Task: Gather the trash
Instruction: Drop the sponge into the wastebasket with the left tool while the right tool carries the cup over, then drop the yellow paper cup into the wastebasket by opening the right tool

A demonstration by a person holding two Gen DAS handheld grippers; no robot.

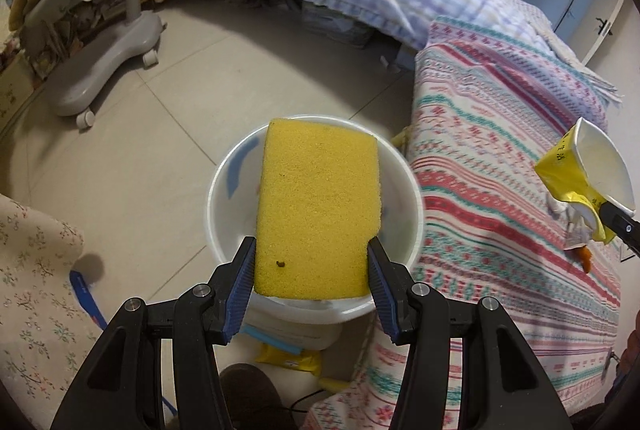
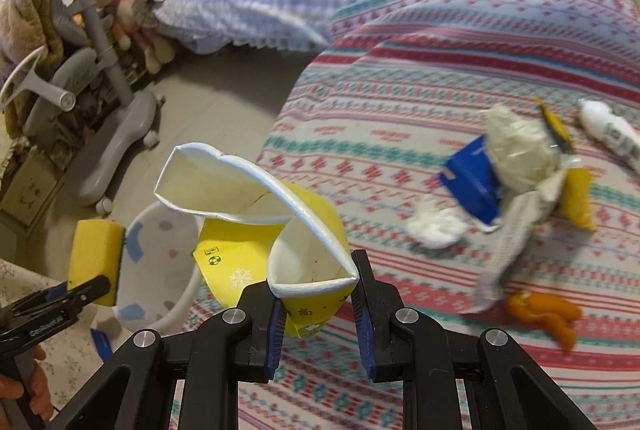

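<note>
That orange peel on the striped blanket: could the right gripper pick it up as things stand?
Probably not yet. The right gripper is shut on a crushed paper cup, so its jaws are occupied. The orange peel lies uncovered on the blanket, so the way looks free once the cup is dropped.

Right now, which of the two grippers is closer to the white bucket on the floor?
Left. The left gripper holds the yellow sponge directly over the white bucket. The right gripper, clamping a crushed paper cup, is off to the side over the striped bedspread.
</note>
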